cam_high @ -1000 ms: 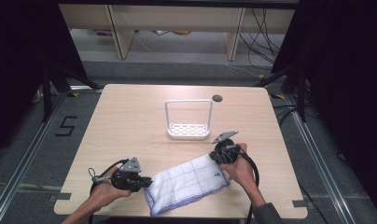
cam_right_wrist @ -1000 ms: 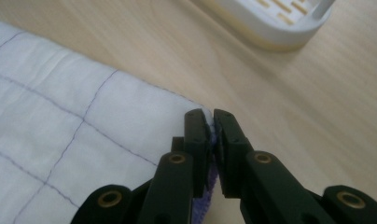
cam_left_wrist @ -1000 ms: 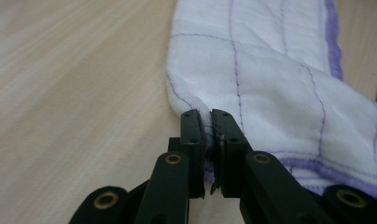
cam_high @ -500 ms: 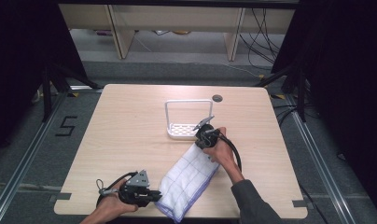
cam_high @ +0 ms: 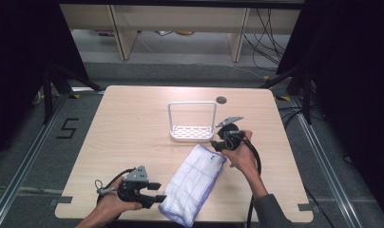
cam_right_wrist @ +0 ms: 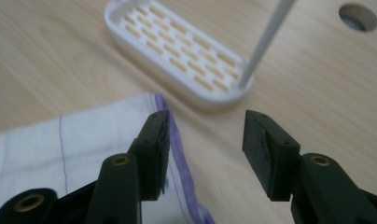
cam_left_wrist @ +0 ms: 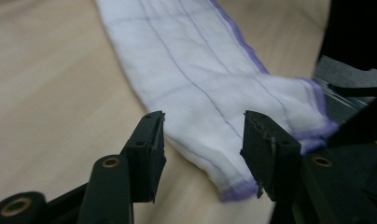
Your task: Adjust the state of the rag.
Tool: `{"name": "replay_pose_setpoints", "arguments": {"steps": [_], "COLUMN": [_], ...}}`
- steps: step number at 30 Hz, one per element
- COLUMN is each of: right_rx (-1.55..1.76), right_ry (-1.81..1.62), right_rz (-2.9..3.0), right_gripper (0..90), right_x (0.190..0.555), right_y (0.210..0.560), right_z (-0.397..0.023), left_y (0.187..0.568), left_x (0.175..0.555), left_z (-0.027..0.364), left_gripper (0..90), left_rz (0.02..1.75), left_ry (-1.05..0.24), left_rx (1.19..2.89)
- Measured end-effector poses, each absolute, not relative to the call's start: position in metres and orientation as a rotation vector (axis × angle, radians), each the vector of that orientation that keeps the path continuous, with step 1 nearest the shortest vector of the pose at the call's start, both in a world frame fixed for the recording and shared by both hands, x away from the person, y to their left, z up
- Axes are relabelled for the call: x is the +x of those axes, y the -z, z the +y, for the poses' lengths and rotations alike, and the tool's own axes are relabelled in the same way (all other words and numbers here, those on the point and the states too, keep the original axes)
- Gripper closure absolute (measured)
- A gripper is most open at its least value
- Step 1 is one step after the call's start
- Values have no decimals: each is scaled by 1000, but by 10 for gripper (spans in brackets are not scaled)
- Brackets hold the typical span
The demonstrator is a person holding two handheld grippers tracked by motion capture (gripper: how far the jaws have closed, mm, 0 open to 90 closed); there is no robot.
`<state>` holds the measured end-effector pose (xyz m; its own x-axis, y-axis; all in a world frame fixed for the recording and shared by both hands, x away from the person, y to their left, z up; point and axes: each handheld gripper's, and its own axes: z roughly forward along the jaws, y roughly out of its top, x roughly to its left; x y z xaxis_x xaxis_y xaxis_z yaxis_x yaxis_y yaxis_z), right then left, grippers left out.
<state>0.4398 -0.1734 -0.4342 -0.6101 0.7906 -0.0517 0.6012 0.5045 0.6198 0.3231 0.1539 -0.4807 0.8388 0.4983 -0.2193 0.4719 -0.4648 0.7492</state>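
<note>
The left gripper (cam_high: 158, 198), held low at the near edge of the table (cam_high: 133, 123), has its jaws parted with nothing pressed between them; they have just been opening. Right in front of its tips lies the near end of a white cloth (cam_high: 195, 183) with thin purple lines and a purple hem. In the left gripper view the cloth (cam_left_wrist: 200, 88) runs away from the jaws across the bare wood, its folded end lying between and just past the fingertips (cam_left_wrist: 151, 135), not pinched. The right gripper (cam_high: 217, 145) is at the cloth's far corner, its jaws also apart and empty, and also just opened. In the right gripper view the cloth's hemmed corner (cam_right_wrist: 84, 140) lies under and beside one fingertip, with bare table under the other. Just beyond these jaws stands a white rack (cam_right_wrist: 177, 51) with a slotted base and a thin wire frame. Farther off is a round hole (cam_right_wrist: 358, 17) in the tabletop.
</note>
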Motion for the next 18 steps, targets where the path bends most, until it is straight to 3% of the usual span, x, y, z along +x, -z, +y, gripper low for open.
{"name": "replay_pose_setpoints", "arguments": {"steps": [8,18], "right_rx": [1281,1371], "right_ry": [-829,-887], "right_rz": [2425,2395], "right_gripper": [464,459], "right_x": [412,405], "right_y": [453,468], "right_z": [-202,-214], "left_y": [482,488], "left_x": [376,430], "left_z": [135,83], "left_gripper": [459,438], "left_rz": [816,814], "left_ry": [-153,-132], "left_rx": [2097,2122]}}
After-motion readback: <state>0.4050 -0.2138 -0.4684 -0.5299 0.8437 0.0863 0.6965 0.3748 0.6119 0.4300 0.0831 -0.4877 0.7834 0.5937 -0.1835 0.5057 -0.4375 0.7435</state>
